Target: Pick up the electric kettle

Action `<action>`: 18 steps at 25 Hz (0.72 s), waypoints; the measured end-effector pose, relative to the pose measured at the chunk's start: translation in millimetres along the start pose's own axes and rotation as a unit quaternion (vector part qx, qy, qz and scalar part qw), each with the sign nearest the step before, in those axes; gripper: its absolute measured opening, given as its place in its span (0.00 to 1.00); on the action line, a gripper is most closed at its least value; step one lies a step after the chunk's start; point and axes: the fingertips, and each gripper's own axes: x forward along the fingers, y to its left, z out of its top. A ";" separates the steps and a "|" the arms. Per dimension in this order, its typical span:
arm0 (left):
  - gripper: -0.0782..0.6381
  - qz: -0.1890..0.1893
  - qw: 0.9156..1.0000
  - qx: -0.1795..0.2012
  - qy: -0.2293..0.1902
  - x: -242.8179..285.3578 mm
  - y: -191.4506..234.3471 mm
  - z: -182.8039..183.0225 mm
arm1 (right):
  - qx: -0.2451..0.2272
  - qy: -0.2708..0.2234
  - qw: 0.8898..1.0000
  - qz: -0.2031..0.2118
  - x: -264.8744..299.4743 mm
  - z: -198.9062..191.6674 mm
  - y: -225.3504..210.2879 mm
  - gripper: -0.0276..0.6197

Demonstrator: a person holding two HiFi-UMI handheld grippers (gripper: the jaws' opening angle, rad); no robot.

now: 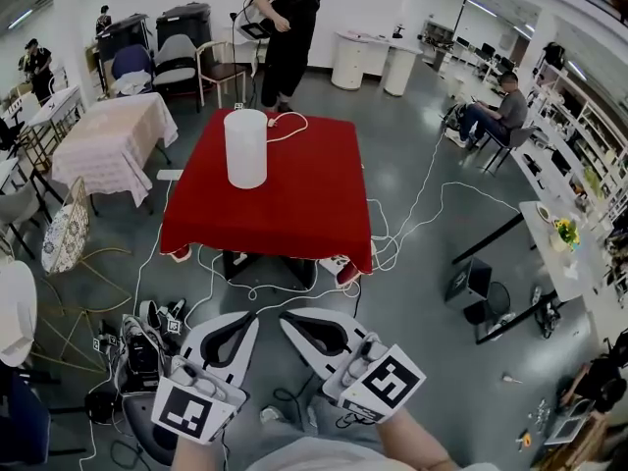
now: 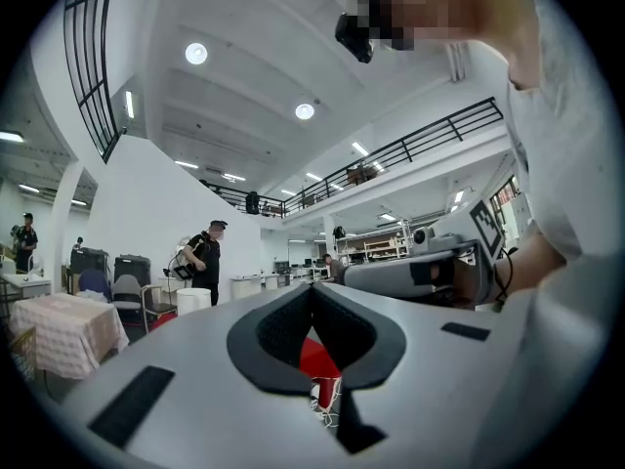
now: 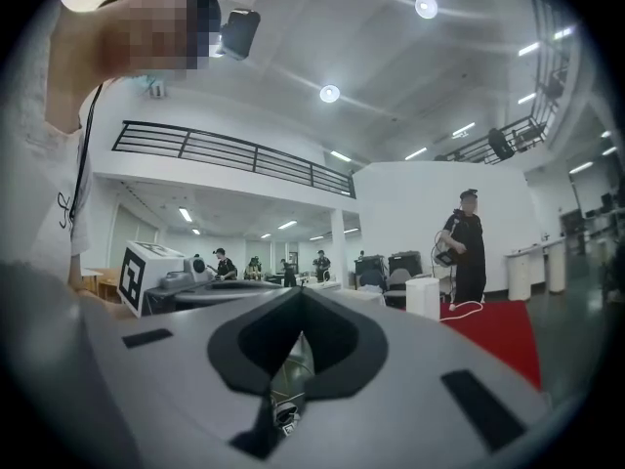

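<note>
The electric kettle [image 1: 245,148] is a tall white cylinder standing upright on the far left part of a red-clothed table [image 1: 304,209]. A white cord runs from it across the cloth. Both grippers hang low near my body, well short of the table and above the floor. My left gripper [image 1: 252,319] and right gripper [image 1: 286,317] point toward the table, jaws together, holding nothing. The left gripper view shows the shut left gripper [image 2: 312,287] with the kettle [image 2: 193,301] far off at left. In the right gripper view, the kettle [image 3: 423,298] stands beyond the shut right gripper [image 3: 300,289].
White cables [image 1: 412,214] trail over the floor around the table, and a pile of gear [image 1: 137,346] lies at lower left. A pale-clothed table [image 1: 108,135] stands left. One person [image 1: 289,27] stands behind the red table; another [image 1: 502,108] sits at right.
</note>
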 end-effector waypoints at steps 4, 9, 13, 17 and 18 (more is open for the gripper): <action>0.12 0.005 1.000 -0.018 0.004 20.2 10.8 -3.9 | 0.004 -0.002 1.000 -0.001 5.5 0.7 -24.5 0.05; 0.12 0.018 1.000 -0.017 -0.012 61.3 29.3 4.8 | -0.002 -0.012 1.000 0.020 18.8 9.2 -67.1 0.05; 0.12 0.031 0.999 -0.006 -0.013 103.0 35.7 8.4 | -0.010 -0.017 0.999 0.049 25.6 17.7 -107.3 0.05; 0.12 0.054 0.998 -0.005 -0.021 139.8 40.5 15.1 | -0.014 -0.017 0.997 0.074 27.9 26.4 -144.4 0.05; 0.12 0.060 0.998 -0.004 -0.022 148.1 41.7 16.4 | -0.014 -0.017 0.996 0.081 28.0 27.8 -152.6 0.05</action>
